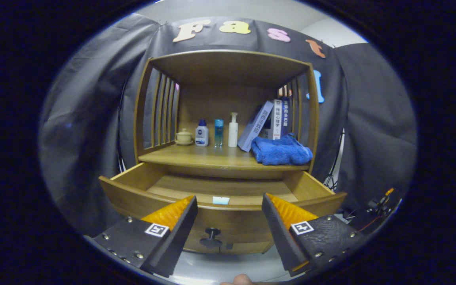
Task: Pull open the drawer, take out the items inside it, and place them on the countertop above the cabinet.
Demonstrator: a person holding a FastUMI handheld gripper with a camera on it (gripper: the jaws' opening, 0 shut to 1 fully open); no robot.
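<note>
The wooden drawer (133, 189) of the cabinet stands pulled out towards me, its dark knob (211, 237) on the front panel between my fingers. A small pale blue-white item (221, 200) lies inside it near the front wall. My gripper (230, 208) hovers open just in front of the drawer front, with nothing between its fingers. The countertop (208, 158) above the drawer carries a folded blue towel (280, 150) on its right side.
At the back of the countertop stand a small lidded cup (183, 137), three bottles (217, 133) and leaning books (269, 120). Slatted wooden sides and a top board enclose the shelf. A fingertip of a person (239, 280) shows below the gripper. Cables lie at the right (378, 206).
</note>
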